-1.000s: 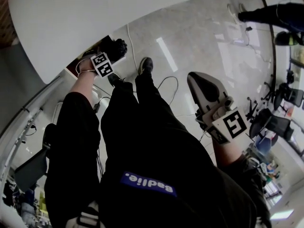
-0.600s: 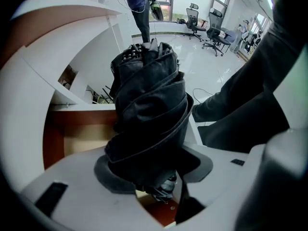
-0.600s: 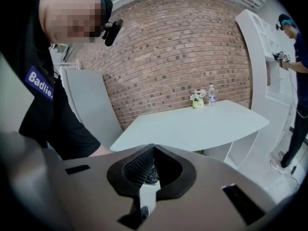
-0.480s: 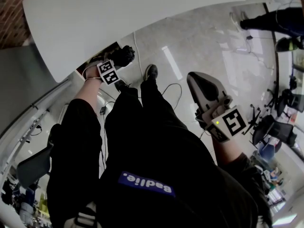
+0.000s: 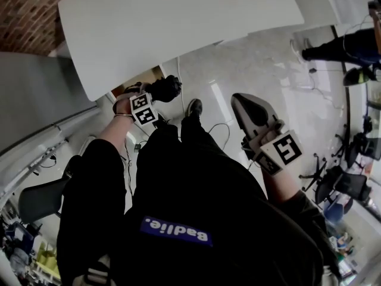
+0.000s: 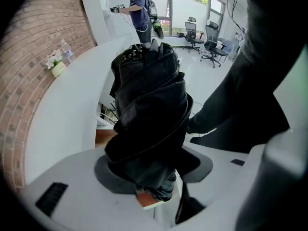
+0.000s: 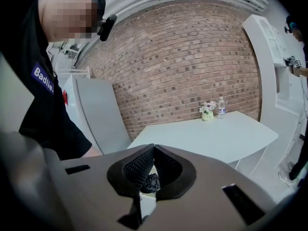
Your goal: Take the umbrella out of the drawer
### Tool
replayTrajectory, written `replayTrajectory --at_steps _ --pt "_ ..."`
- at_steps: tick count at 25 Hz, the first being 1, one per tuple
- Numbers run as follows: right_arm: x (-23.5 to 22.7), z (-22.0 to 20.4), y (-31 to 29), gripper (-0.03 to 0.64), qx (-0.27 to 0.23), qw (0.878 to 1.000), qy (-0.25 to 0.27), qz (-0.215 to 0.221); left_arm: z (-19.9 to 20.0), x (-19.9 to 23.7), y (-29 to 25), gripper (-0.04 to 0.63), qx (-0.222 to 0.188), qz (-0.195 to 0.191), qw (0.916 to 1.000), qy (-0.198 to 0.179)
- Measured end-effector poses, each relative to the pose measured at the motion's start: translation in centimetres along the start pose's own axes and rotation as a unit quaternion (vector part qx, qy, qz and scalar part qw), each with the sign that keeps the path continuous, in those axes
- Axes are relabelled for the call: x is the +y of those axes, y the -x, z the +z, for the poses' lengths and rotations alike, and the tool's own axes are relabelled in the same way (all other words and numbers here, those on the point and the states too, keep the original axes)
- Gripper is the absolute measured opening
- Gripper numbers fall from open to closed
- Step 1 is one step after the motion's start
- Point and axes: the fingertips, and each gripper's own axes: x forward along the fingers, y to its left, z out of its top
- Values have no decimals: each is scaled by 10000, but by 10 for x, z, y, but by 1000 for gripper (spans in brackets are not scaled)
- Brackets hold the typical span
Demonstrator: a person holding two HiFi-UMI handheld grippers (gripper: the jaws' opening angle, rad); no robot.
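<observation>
head view looks down past the person's black shirt [image 5: 196, 207] to a glossy pale tiled floor [image 5: 262, 70], with the left gripper [image 5: 156, 97] at the near edge of a curved white desk [image 5: 178, 22] and the right gripper [image 5: 245, 105] well apart from it, out over the floor. the left gripper is clenched on the folded black fabric umbrella [image 5: 165, 89], whose bundled end sticks out past the jaws. just beside it, under the desk's edge, the brown wooden drawer [image 5: 141, 78] stands open; the umbrella is outside it, above its opening, and as far as can be seen touches neither the drawer nor the desk. left gripper view shows the hold close up: both grey pads press on the lower part of the umbrella, a strap is wrapped around its folds, and it fills the middle of the frame between the jaws, with a patch of the brown drawer showing beneath. right gripper view shows that gripper's jaws closed, tips meeting and nothing held; through the small gap under the tips a dark bit of the umbrella shows far off. beyond them rise a red-brown brick wall [image 7: 183, 57] and the desk top, which carries a small pot of pale flowers [image 7: 208, 110] and a clear plastic water bottle [image 7: 221, 106] just beside each other.
</observation>
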Motion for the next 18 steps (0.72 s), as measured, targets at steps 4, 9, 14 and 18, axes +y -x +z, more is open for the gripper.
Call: replayTrajectory --at_steps 4,9,14,18 --pt "5 15 -4 28 -136 9997 74 183 10 0 39 219 -242 65 9991 351" --pt "9 34 -12 28 -295 9991 44 313 24 3 79 219 -484 230 9970 563" --pt "17 42 -21 28 -273 9978 -349 483 38 13 114 219 -702 434 9942 687" --pt "21 49 -25 28 -331 9968 -353 639 42 29 143 219 -661 721 9927 711"
